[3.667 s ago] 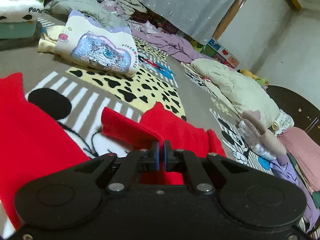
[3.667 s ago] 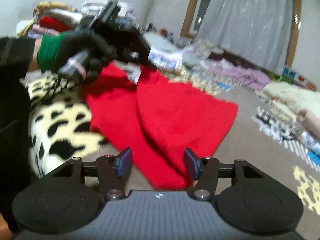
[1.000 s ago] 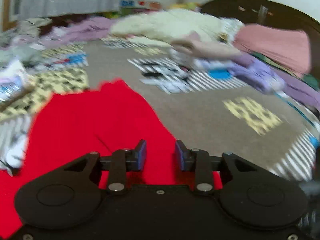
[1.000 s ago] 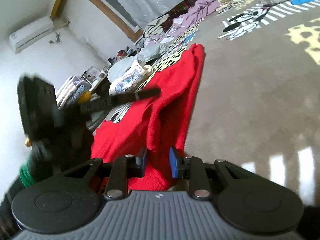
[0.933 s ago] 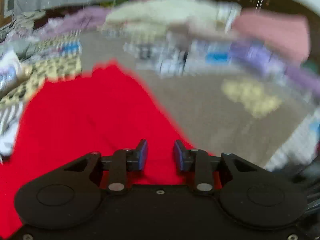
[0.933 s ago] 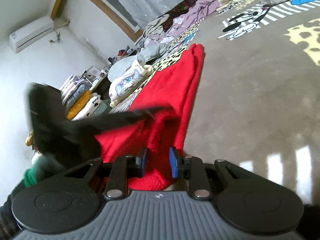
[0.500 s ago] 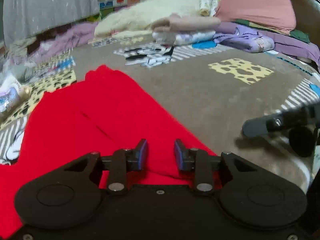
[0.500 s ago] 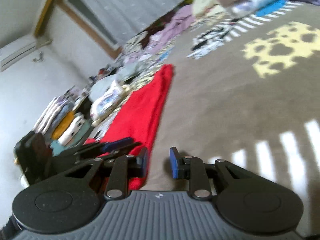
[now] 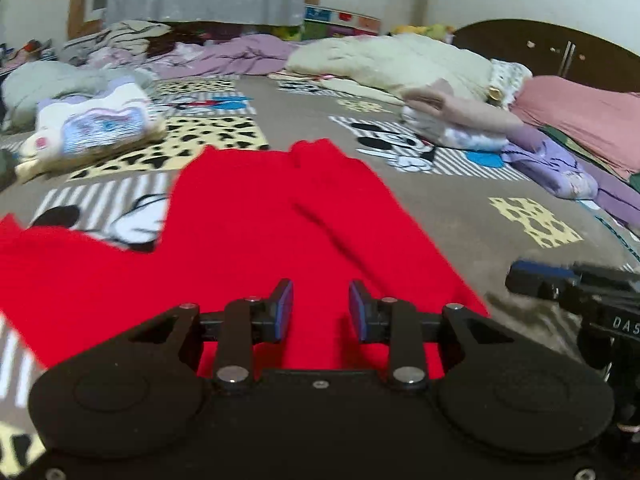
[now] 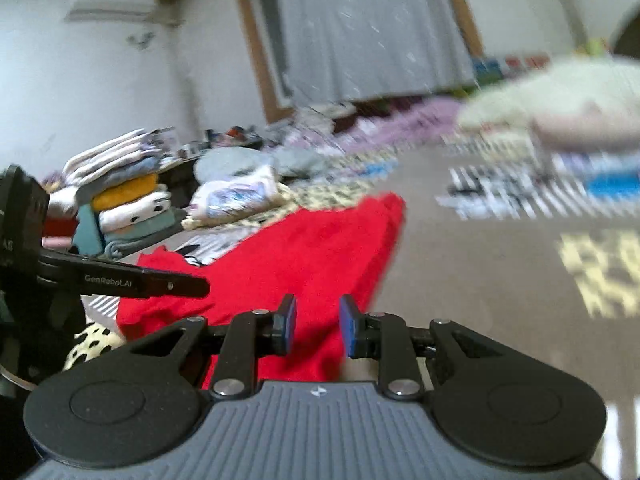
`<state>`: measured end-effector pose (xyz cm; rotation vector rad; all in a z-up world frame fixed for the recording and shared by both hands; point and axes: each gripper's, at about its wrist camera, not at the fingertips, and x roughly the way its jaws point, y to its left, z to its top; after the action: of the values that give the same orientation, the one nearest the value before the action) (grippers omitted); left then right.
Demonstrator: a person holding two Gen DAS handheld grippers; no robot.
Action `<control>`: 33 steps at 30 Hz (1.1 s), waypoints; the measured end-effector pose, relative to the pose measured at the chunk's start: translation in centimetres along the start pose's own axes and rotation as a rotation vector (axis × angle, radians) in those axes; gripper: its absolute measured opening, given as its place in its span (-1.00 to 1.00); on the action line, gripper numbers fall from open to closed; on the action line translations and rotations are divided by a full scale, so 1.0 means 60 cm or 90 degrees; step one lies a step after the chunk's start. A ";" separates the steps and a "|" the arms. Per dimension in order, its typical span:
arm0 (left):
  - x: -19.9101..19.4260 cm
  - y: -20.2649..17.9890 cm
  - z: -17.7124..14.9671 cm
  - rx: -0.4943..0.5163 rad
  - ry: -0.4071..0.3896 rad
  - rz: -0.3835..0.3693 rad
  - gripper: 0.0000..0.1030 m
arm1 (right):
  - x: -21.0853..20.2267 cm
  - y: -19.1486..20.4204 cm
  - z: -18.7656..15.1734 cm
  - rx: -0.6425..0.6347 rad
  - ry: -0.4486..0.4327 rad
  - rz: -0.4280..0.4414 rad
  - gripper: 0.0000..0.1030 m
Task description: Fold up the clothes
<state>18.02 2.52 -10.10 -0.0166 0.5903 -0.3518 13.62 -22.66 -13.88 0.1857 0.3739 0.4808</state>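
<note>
Garment: we find the red garment spread on the patterned bed cover, lying mostly flat, with a soft crease running down its right half and one portion reaching off to the left.

Left gripper: the left gripper sits low over the near hem, its jaws apart and nothing between them. We judge it is placed there to take the near edge for a fold.

Right gripper: the right gripper is likewise parted and empty, poised at the garment's right near corner where red cloth meets bare cover. We judge the two grippers flank the near edge so that it can be lifted evenly.

Surroundings: a folded printed top lies beyond the garment to the left, well apart from it. A stack of folded clothes stands at the far left in the right wrist view, which we take as the destination for finished items. Loose bedding sits along the far side.

Not established: the garment's type is unclear, and its near hem is hidden behind both gripper bodies. Its left portion runs out of frame. We cannot tell whether either gripper touches the cloth. The right wrist view is motion-blurred on its far right side.
</note>
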 end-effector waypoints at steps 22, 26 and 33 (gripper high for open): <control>-0.101 0.336 -0.053 -0.499 -0.072 0.177 -0.09 | 0.008 0.057 0.013 -0.025 0.042 -0.019 -0.37; -0.093 0.385 -0.057 -0.544 -0.096 0.188 -0.09 | 0.015 0.040 0.013 0.005 0.044 -0.029 -0.37; -0.060 0.430 -0.043 -0.573 -0.113 0.142 -0.15 | 0.020 -0.010 0.019 0.083 0.025 -0.053 -0.34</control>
<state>22.09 28.22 -13.24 -0.8326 0.5279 0.1535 15.26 -22.70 -13.37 0.2860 0.4501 0.3786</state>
